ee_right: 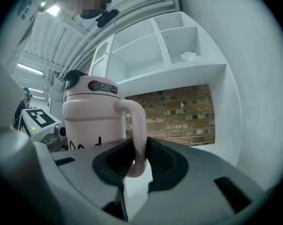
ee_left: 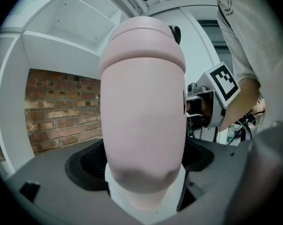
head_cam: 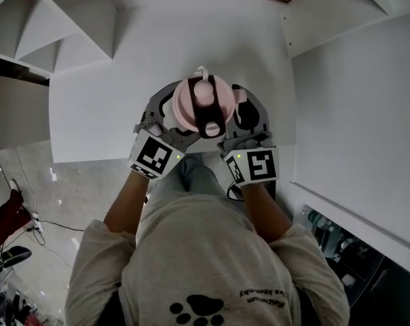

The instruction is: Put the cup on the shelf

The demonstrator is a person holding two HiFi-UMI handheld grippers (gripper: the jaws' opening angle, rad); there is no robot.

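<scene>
Hanging upright, the pink cup point(head_cam: 203, 104) has its lid point(ee_right: 92, 87) uppermost and looks clear of the white worktop point(head_cam: 110, 107) beneath it, though the cup's base is hidden. The left hand-held gripper point(ee_left: 144, 172) is clamped round the cup's body low down. The right hand-held gripper point(ee_right: 137, 161) is clenched on the cup's handle point(ee_right: 140, 125), its dark pads pinching the lower part of the loop. Beyond the cup rises the white shelf point(ee_right: 179, 71), with open compartments higher than the cup and a brick wall point(ee_right: 179, 111) behind at cup level. I'd judge the carry toward the shelf to be the step in hand, with the placing not yet done. To do it well, both grips should travel as one so the handle isn't wrenched against the body. The cup should be kept upright, brought above the chosen board's edge before going in, and set flat, well back from the rim, before either grip lets go.
</scene>
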